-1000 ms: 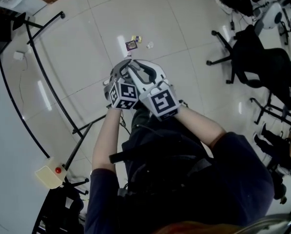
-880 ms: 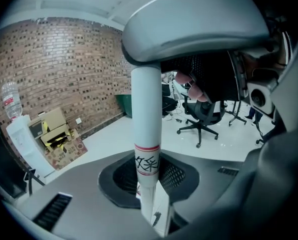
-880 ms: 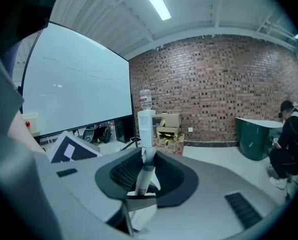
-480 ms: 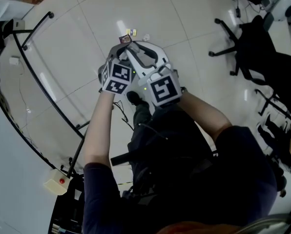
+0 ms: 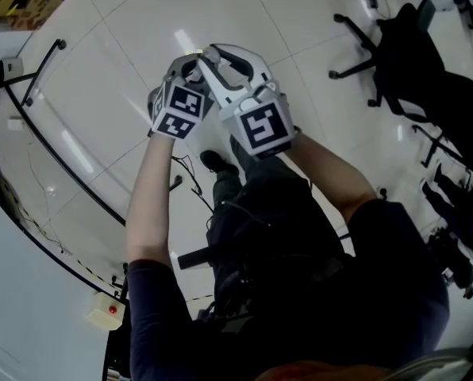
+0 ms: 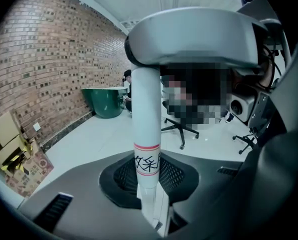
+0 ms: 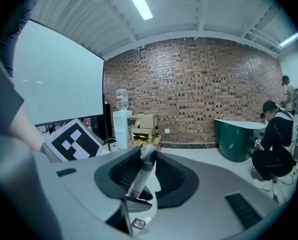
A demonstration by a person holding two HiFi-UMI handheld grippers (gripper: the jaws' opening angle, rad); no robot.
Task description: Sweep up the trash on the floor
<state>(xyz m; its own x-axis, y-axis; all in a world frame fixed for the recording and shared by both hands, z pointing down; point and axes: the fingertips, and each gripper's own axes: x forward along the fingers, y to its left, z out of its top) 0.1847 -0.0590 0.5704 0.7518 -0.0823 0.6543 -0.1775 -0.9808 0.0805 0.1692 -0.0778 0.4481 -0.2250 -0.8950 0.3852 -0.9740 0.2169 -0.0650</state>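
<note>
In the head view my left gripper (image 5: pixel 190 71) and right gripper (image 5: pixel 230 78) are held close together over the white tile floor (image 5: pixel 141 22). The left gripper (image 6: pixel 148 194) is shut on an upright white pole (image 6: pixel 146 114) with a red-banded label and a curved grip on top. The right gripper (image 7: pixel 136 189) holds a slim grey-white handle (image 7: pixel 140 173) between its jaws, which have just been opening slightly. A small purple wrapper (image 7: pixel 138 223) lies on the floor below that handle. In the head view the grippers hide the trash.
Black office chairs (image 5: pixel 427 70) stand at the right, and a black metal rail (image 5: pixel 54 145) curves along the left. Cables (image 5: pixel 190 182) trail by the person's shoe (image 5: pixel 213 161). A green tub (image 7: pixel 236 136), a crouching person (image 7: pixel 274 144) and cardboard boxes (image 6: pixel 9 144) line the brick wall.
Both grippers have moved together up the head view and a little left. The scraps of trash seen ahead of them earlier are now covered by the grippers.
</note>
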